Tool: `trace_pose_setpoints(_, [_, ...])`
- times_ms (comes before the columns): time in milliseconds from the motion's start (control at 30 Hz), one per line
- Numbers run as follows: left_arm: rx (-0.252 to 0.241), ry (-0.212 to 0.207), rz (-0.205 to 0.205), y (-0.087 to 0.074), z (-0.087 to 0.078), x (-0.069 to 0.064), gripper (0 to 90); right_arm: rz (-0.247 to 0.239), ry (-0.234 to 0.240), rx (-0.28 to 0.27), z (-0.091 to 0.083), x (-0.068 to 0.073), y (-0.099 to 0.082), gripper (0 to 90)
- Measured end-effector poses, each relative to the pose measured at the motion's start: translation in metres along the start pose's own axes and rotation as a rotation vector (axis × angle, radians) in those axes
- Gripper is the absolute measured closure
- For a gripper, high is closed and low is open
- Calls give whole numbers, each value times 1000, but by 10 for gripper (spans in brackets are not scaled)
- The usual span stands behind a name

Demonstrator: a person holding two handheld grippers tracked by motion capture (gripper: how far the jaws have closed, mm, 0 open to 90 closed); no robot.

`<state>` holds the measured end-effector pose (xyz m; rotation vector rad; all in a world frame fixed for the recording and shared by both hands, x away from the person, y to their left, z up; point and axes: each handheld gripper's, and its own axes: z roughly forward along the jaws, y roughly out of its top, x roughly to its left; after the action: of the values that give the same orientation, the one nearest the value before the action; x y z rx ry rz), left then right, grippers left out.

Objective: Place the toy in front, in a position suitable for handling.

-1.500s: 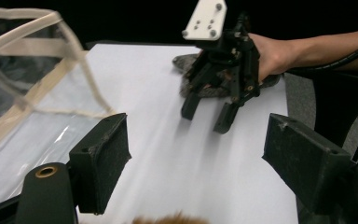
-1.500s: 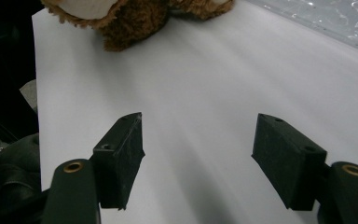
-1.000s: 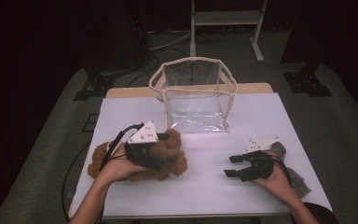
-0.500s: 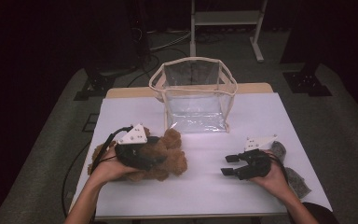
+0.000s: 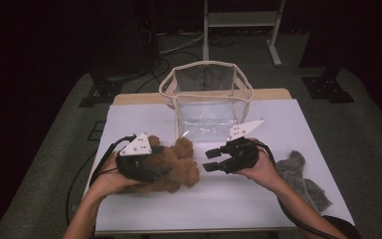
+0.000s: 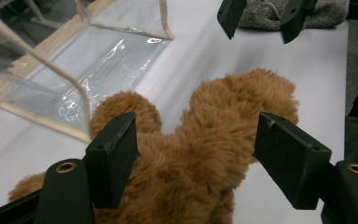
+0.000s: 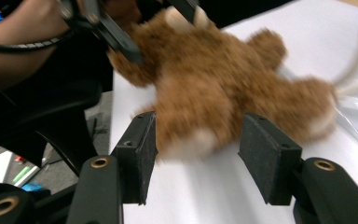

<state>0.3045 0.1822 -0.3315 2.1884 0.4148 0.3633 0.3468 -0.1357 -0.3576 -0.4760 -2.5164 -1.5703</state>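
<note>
stage: early, nothing bagged | brown plush bear (image 5: 171, 164) lying near left edge of table (image 5: 258, 199), outside clear bag (image 5: 206, 102) at far edge | left gripper (image 6: 200, 154) clamped on bear | right gripper (image 5: 210, 160) agape, jaws just been closing, nothing between, nearing bear | left: lift, drop into bag

The left gripper (image 5: 155, 169) hides much of the brown teddy bear (image 5: 179, 167). In the right gripper view the bear is blurred. The grey cloth (image 6: 289, 11) is cut off by the left gripper view's top edge.
</note>
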Motion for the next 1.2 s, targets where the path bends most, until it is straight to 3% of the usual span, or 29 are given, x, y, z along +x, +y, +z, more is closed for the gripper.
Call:
trace_pose_setpoints(167, [-5, 14, -4, -2, -6, 2, 297, -16, 43, 11, 13, 4, 17, 454])
trace_pose_setpoints(300, [-1, 24, -3, -2, -10, 4, 305, -1, 82, 57, 36, 2, 21, 493])
trace_pose_setpoints(467, [9, 33, 1, -3, -13, 6, 312, 6, 33, 141, 56, 2, 10, 677])
trace_pose_setpoints(533, [5, 41, -5, -4, -14, 8, 314, 13, 40, 169, 61, 3, 3, 717])
trace_pose_setpoints(900, [23, 53, -27, -10, -14, 11, 357, 13, 84, 207, 71, 16, -20, 745])
trace_pose_setpoints(1200, [94, 13, -24, -23, -4, 6, 438, 8, 115, 237, 79, 25, -37, 735])
